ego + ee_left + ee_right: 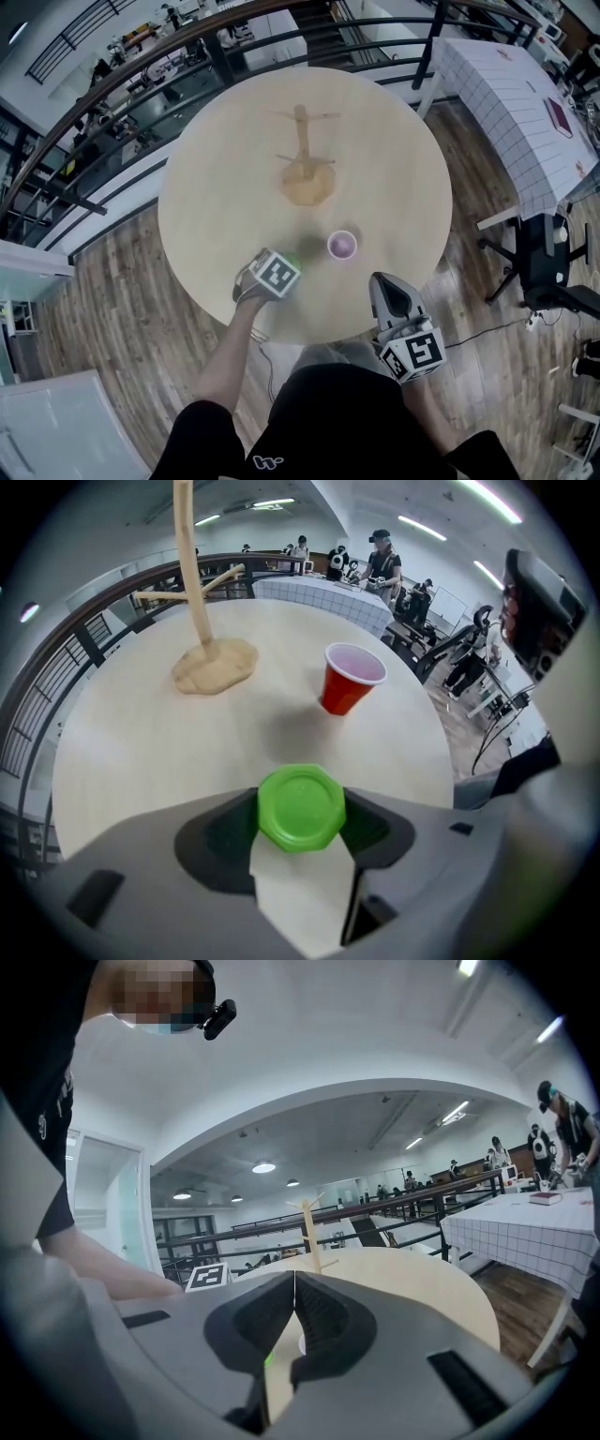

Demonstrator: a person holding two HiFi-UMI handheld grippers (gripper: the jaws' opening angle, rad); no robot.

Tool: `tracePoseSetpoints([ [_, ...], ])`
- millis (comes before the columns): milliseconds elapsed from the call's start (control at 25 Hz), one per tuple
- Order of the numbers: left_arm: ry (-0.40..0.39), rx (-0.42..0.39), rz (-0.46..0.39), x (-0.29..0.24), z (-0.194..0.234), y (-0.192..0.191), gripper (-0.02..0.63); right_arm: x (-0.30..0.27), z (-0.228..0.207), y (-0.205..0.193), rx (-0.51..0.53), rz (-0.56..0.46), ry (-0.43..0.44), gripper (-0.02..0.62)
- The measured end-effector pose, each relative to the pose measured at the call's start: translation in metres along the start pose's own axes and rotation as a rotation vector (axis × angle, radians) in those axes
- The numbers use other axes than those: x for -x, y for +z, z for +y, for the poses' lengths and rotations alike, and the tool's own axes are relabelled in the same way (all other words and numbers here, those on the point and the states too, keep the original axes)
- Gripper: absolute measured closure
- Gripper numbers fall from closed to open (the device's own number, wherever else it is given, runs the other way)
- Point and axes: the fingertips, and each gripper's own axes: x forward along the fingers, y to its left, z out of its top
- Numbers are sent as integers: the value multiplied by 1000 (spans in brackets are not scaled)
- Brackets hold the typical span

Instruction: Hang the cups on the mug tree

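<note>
Green cup (301, 808) sits upside down on the counter (141, 752), left gripper (302, 829) clamped on its sides - red cup (349, 680) stands upright just beyond, mug tree (202, 621) further back. Right gripper (293, 1283) - closed, empty, near the counter's edge.

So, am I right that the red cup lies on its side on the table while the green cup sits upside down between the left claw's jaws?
Not quite: the red cup stands upright, mouth up, on the table, as the left gripper view shows. The green cup does sit upside down between the left claw's jaws.
</note>
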Motion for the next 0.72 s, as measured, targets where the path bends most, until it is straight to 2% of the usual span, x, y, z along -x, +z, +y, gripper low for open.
tracePoseSetpoints([
  [200, 25, 3, -7, 2, 0, -1, 353, -1, -2, -2, 4, 0, 1, 586],
  [360, 55, 25, -71, 14, 3, 5, 353, -5, 0, -2, 6, 4, 12, 585],
  [480, 77, 82, -195, 43, 7, 20, 353, -9, 1, -2, 9, 5, 23, 585],
  [560, 125, 110, -302, 74, 11, 33, 354, -12, 3, -2, 11, 3, 33, 586],
  [720, 218, 96, -499, 122, 3, 52, 354, -18, 7, -2, 16, 0, 55, 586],
])
